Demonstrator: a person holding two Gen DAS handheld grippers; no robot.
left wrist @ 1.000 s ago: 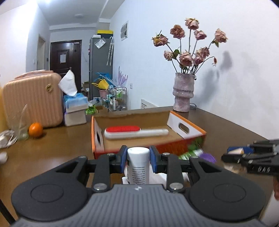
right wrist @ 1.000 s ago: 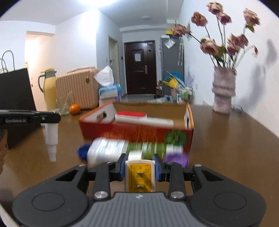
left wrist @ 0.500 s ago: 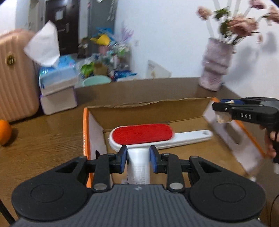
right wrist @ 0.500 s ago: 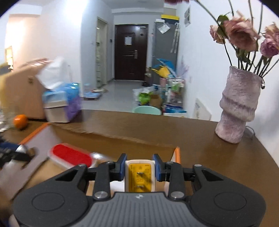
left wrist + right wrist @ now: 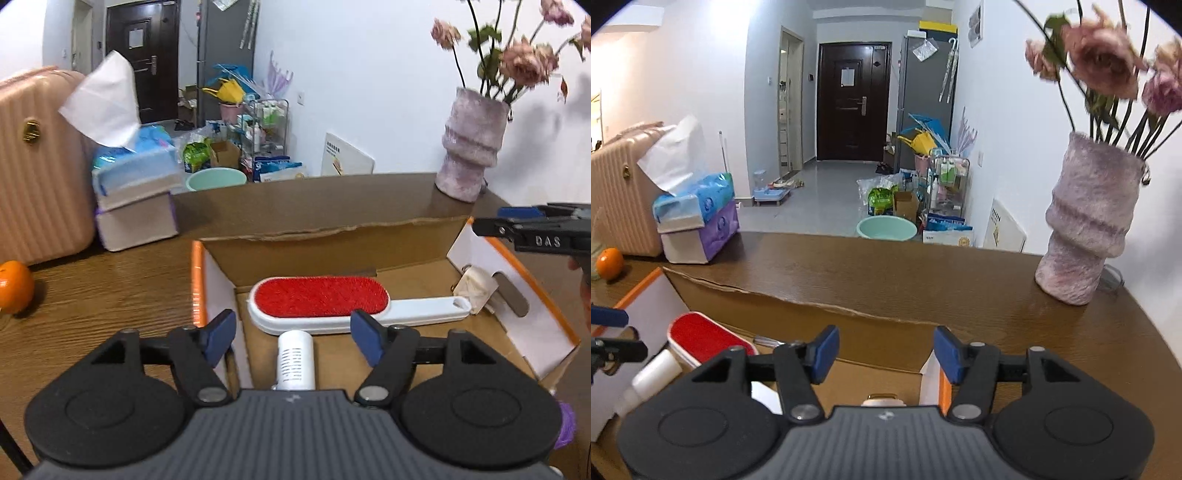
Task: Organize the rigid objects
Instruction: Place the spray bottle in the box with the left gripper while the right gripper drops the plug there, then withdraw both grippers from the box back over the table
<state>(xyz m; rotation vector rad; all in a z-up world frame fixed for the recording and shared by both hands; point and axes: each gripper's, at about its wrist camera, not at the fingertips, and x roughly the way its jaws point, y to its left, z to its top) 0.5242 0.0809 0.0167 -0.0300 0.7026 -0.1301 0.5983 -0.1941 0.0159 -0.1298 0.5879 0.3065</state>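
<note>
My left gripper hangs over the orange-edged cardboard box, its jaws opening. A white bottle sits low between the blue pads, and neither pad touches it. Just beyond it a red lint brush with a white handle lies in the box. My right gripper is over the box's right end, its jaws also opening with nothing pressed between them. Only a cream sliver of the plug adapter shows below them. The left wrist view shows a cream object on the box floor under the right gripper.
A purple vase of dried roses stands on the brown table at the far right. A tissue box stack, a pink suitcase and an orange are at the left. Beyond the table is a cluttered hallway.
Both grippers travelled from in front of the box to above its inside. Their jaws, shut on the bottle and the plug adapter, have spread, and both objects have left the pads.
</note>
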